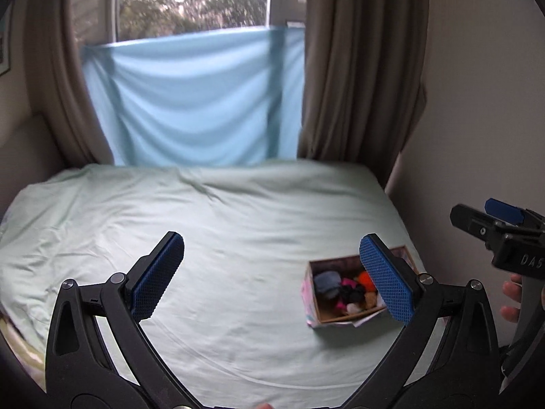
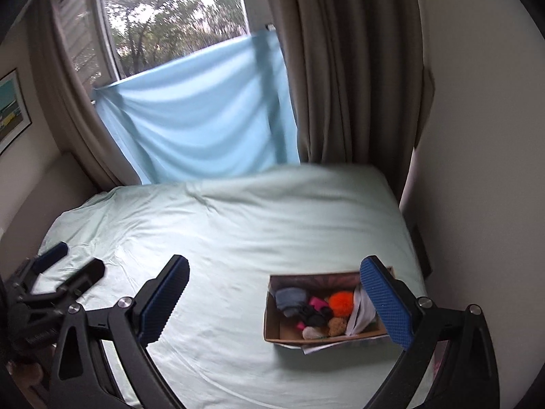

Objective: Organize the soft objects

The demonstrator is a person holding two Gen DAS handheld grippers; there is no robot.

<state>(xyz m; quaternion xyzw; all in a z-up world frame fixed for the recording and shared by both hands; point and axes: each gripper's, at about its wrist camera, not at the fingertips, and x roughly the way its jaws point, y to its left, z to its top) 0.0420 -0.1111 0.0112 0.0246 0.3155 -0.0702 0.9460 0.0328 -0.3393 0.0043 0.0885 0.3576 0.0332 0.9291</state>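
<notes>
An open cardboard box (image 1: 315, 301) (image 2: 272, 320) sits on the bed toward the right. It holds several soft objects: a grey-blue piece (image 2: 289, 298), an orange pom-pom (image 2: 340, 303), black, pink, tan and white pieces. My left gripper (image 1: 272, 279) is open and empty, above the bed, to the left of the box. My right gripper (image 2: 276, 303) is open and empty, above the bed, with its right finger in front of the box's right end. The right gripper also shows at the right edge of the left wrist view (image 1: 490, 225), and the left gripper at the left edge of the right wrist view (image 2: 68, 266).
The bed has a pale green sheet (image 1: 204, 221) (image 2: 221, 231). A light blue cloth (image 1: 194, 102) hangs over the window behind it, between brown curtains (image 1: 361, 68). A white wall (image 2: 477, 136) runs along the bed's right side. A framed picture (image 2: 10, 112) hangs at left.
</notes>
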